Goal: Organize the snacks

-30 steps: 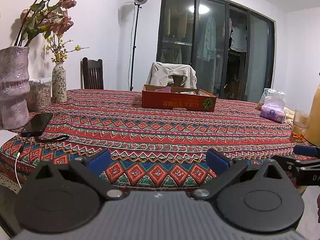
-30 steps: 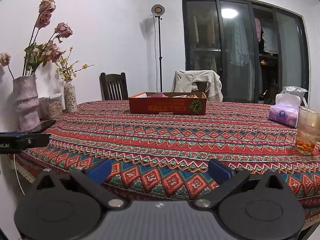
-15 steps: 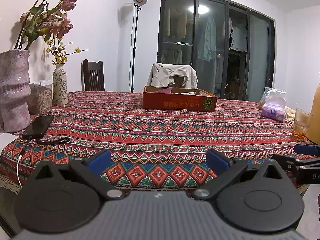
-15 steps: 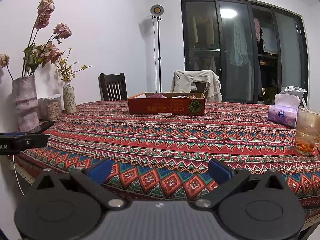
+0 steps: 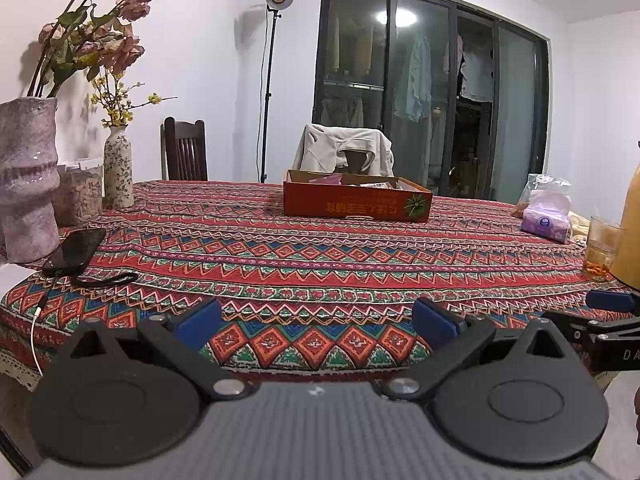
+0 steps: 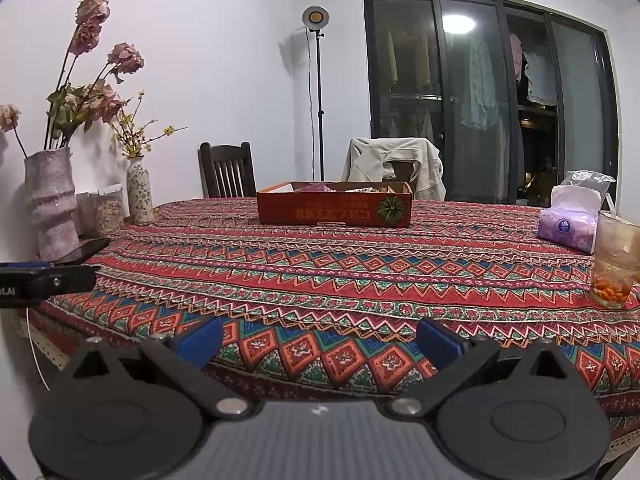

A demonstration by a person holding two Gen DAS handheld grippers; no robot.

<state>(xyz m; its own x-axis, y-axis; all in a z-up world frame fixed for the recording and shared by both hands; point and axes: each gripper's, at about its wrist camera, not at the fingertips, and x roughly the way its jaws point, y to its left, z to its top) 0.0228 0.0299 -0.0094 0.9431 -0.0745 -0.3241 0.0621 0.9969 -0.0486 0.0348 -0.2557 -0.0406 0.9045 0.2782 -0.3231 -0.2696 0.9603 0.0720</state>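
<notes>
A shallow red cardboard box [image 5: 357, 202] [image 6: 334, 208] with snack packets in it sits far back on the patterned tablecloth [image 5: 320, 256] [image 6: 340, 272]. My left gripper [image 5: 316, 320] hangs open over the table's near edge, nothing between its blue pads. My right gripper [image 6: 318, 340] is open and empty too, at the same near edge. Each gripper shows at the side of the other's view. The box's contents are mostly hidden by its wall.
Two vases [image 5: 26, 176] [image 5: 118, 168] and a clear container [image 5: 78, 196] stand at the left, a phone [image 5: 74, 252] with a cable beside them. At the right are a purple tissue pack [image 6: 568, 228], a glass [image 6: 614, 264] and an orange jug [image 5: 630, 236]. Chairs stand behind the table.
Both views have sunk slightly and drawn back, so the table looks flatter and the box a little farther. Both grippers stay open.
</notes>
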